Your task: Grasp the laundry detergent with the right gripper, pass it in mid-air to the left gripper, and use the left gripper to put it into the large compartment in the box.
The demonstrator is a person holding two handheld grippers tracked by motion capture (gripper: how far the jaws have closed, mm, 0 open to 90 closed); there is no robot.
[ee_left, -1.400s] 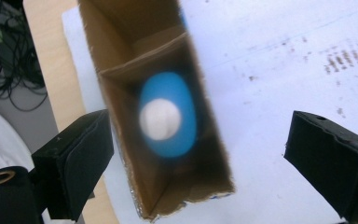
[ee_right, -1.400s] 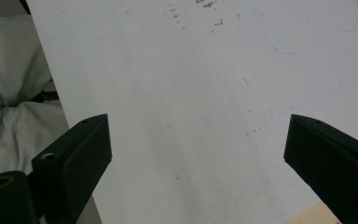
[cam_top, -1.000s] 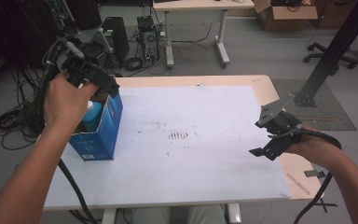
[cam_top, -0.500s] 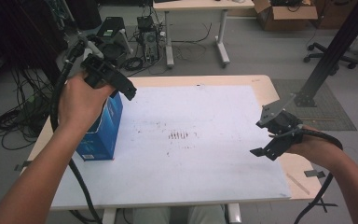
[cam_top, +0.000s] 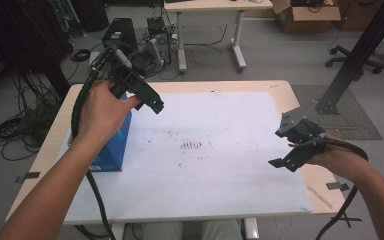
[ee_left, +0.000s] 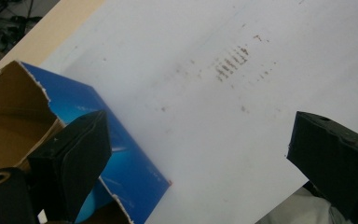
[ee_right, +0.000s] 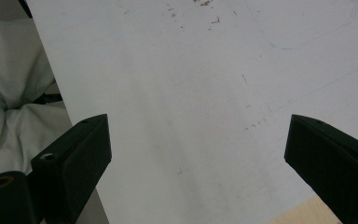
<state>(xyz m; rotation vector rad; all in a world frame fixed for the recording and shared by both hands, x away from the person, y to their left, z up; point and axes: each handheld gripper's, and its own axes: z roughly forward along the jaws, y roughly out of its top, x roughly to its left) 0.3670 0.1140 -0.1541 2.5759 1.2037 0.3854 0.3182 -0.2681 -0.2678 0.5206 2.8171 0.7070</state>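
Only the blue box (cam_top: pixel 111 145) blocks the bare white sheet (cam_top: pixel 220 170).

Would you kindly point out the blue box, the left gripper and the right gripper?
blue box (cam_top: pixel 111 150), high view, on its blue side wall.
left gripper (cam_top: pixel 152 104), high view, between its jaw tips.
right gripper (cam_top: pixel 284 148), high view, between its jaw tips.

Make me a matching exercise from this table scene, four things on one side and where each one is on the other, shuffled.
Things:
1. blue cardboard box
2. left gripper
3. right gripper
4. brown smudges

Places:
A. middle of the white sheet
B. above the sheet's right edge, jaws open
C. standing at the sheet's left edge, top torn open
D. raised above the box, jaws open

Pairs: 1-C, 2-D, 3-B, 4-A
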